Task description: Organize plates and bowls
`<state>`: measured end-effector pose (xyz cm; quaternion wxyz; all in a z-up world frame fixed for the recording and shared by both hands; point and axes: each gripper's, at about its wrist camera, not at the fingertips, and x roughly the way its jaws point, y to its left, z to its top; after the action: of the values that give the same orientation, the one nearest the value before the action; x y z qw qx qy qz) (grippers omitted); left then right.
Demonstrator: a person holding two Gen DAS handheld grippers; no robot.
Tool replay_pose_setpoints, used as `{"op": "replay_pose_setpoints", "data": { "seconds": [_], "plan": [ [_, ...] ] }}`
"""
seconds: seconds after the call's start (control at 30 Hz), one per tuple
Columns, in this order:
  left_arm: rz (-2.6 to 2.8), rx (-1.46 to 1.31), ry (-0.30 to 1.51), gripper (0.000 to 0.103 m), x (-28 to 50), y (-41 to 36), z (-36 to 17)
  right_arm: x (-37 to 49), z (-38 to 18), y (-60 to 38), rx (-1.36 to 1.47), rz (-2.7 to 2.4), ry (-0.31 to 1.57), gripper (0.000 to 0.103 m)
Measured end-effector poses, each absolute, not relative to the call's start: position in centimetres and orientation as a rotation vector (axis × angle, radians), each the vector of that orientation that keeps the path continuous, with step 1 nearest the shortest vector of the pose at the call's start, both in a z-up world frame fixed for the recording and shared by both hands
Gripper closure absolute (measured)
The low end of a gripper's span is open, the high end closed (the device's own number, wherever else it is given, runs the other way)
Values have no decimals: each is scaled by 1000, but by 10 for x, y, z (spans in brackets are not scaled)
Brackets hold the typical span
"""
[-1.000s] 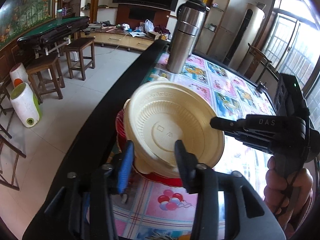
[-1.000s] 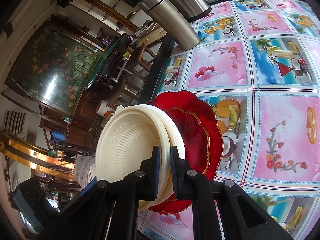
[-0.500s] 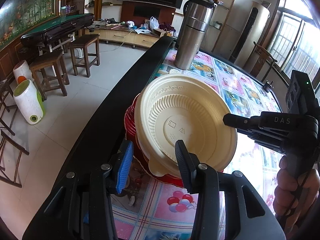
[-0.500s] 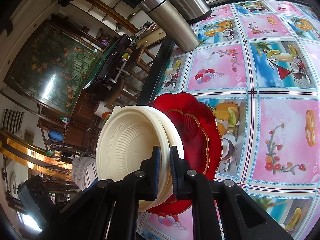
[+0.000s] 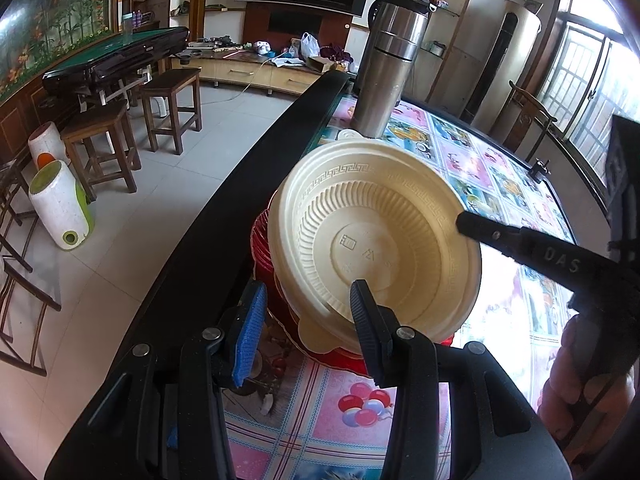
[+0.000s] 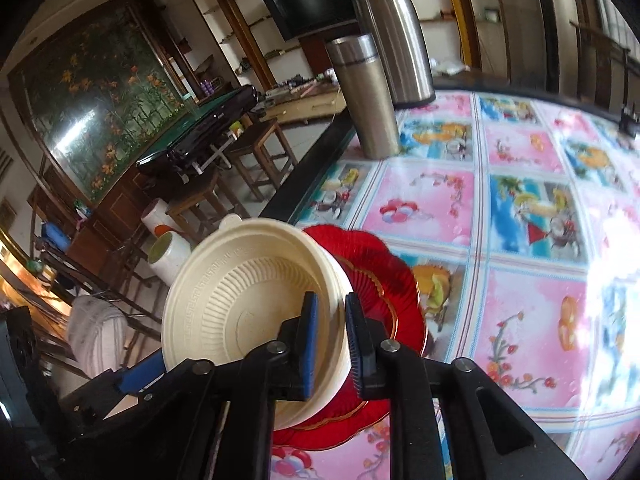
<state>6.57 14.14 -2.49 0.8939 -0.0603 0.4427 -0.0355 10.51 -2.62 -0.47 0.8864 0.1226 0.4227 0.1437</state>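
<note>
A cream plastic bowl (image 5: pixel 380 240) sits tilted on a stack of red plates (image 5: pixel 262 248) near the table's left edge; a second cream rim shows just beneath it. My right gripper (image 6: pixel 332 340) is shut on the bowl's (image 6: pixel 248 308) near wall, one finger inside and one outside. The red plates (image 6: pixel 376 268) lie behind and below it. In the left wrist view the right gripper's finger (image 5: pixel 480 232) reaches in from the right onto the rim. My left gripper (image 5: pixel 306 328) is open, its fingers either side of the bowl's lower edge, not clamping it.
A steel flask (image 5: pixel 384 64) stands farther back on the patterned tablecloth (image 5: pixel 500 184). The table's black edge (image 5: pixel 240 200) runs along the left, with floor, stools (image 5: pixel 168 108) and a white bin (image 5: pixel 60 208) beyond. A hand (image 5: pixel 580 380) holds the right gripper.
The right gripper has rolled and swung with the bowl pinched in it, and the bowl has shifted a little right over the red plates. The left gripper stays open.
</note>
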Motion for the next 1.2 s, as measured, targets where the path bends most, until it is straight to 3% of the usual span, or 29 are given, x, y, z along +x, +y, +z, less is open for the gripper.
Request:
{"op": "replay_pose_setpoints", "data": {
  "seconds": [0.13, 0.5, 0.67, 0.8, 1.0, 1.1, 1.2],
  "plan": [
    [-72, -125, 918, 61, 65, 142, -25, 96, 12, -26, 233, 311, 797, 74],
    [-67, -107, 900, 61, 60, 136, -16, 89, 17, -58, 284, 273, 780, 67],
    [-80, -81, 879, 61, 53, 120, -8, 79, 11, -93, 292, 198, 773, 55],
    [-111, -42, 857, 43, 47, 97, -2, 67, 1, -141, 299, 109, 778, 48],
    [-203, 53, 856, 42, 41, 37, -1, 42, -14, -227, 356, -31, 784, 46],
    [-250, 90, 849, 33, 39, 3, -3, 27, -19, -268, 387, -89, 777, 46],
    [-299, 125, 802, 33, 34, -32, -3, 12, -22, -296, 396, -120, 764, 46]
  ]
}}
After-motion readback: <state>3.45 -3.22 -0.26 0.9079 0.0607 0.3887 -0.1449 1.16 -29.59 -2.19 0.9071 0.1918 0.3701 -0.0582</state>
